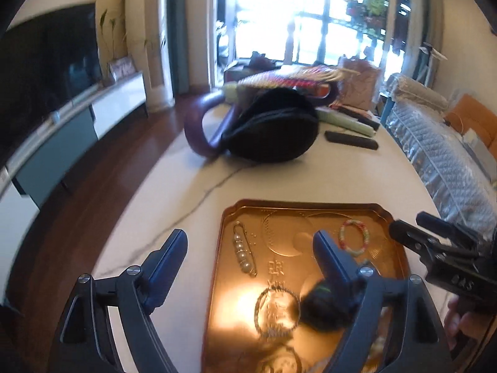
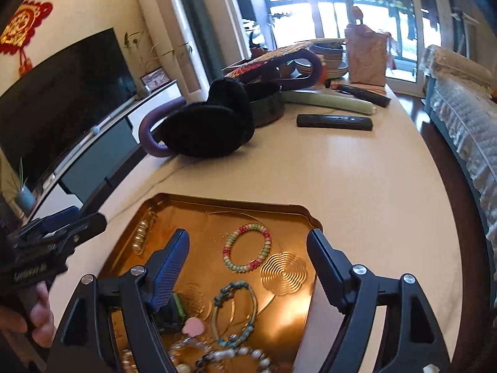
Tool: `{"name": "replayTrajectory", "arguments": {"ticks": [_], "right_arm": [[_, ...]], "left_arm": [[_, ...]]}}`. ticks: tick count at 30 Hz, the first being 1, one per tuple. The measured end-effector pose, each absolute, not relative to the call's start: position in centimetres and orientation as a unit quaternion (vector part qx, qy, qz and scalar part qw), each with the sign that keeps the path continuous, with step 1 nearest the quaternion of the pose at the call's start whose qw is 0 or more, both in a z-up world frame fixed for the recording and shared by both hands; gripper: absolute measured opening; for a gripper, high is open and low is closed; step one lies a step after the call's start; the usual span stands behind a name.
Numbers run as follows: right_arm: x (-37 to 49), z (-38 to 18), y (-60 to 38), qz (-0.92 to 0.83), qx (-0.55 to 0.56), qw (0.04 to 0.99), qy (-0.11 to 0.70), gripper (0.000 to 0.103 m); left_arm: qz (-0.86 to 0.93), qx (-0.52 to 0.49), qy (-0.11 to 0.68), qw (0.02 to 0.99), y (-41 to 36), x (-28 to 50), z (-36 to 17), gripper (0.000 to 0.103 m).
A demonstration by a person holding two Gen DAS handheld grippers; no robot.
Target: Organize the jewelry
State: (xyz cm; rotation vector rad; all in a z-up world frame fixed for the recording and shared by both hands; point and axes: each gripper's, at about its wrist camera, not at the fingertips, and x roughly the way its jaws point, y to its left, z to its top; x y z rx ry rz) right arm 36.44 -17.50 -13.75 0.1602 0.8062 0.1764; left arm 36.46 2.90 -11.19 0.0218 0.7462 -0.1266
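A gold metal tray point(image 1: 236, 214) point(image 2: 279, 208) lies on the white table and holds jewelry. In the left wrist view a pearl brooch pin point(image 1: 243, 253) lies at its left and a pink-green beaded bracelet point(image 1: 354, 237) at its far right; a dark blurred object point(image 1: 323, 307) sits by my right finger. My left gripper point(image 1: 250, 242) is open and empty above the tray's left part. My right gripper point(image 2: 248, 242) is open and empty above the tray, with the pink-green bracelet point(image 2: 247, 247) between its fingers. Nearer lie a blue-bead bangle point(image 2: 236, 310), a pink heart point(image 2: 193, 325) and a pearl strand point(image 2: 236, 356).
Black earmuffs point(image 1: 273, 127) point(image 2: 208, 124) with a purple band, a black remote point(image 2: 334, 122), a pale green long object point(image 2: 329, 101), a colourful woven bag point(image 2: 270, 57) and a paper bag point(image 2: 366, 57) lie on the far table. A TV point(image 1: 46, 71) stands left, a sofa point(image 1: 441, 149) right.
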Motion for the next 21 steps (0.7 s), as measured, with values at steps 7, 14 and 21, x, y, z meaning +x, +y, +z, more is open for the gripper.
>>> {"name": "replayTrajectory", "arguments": {"ticks": [7,14,21], "right_arm": [[27.6,-7.1,-15.8,0.1,0.086,0.927,0.351,0.079],[18.5,-0.1,-14.5,0.069,0.057,0.944,0.317,0.093],[12.5,-1.0,-13.5,0.069,0.046,0.924,0.374,0.097]], "left_arm": [[-0.031,0.007,0.324,0.945,2.3,26.7,-3.6,0.094],[0.038,0.003,0.259,0.965,2.1,15.9,1.9,0.103],[0.008,-0.016,0.282,0.959,2.3,10.2,3.1,0.103]]}}
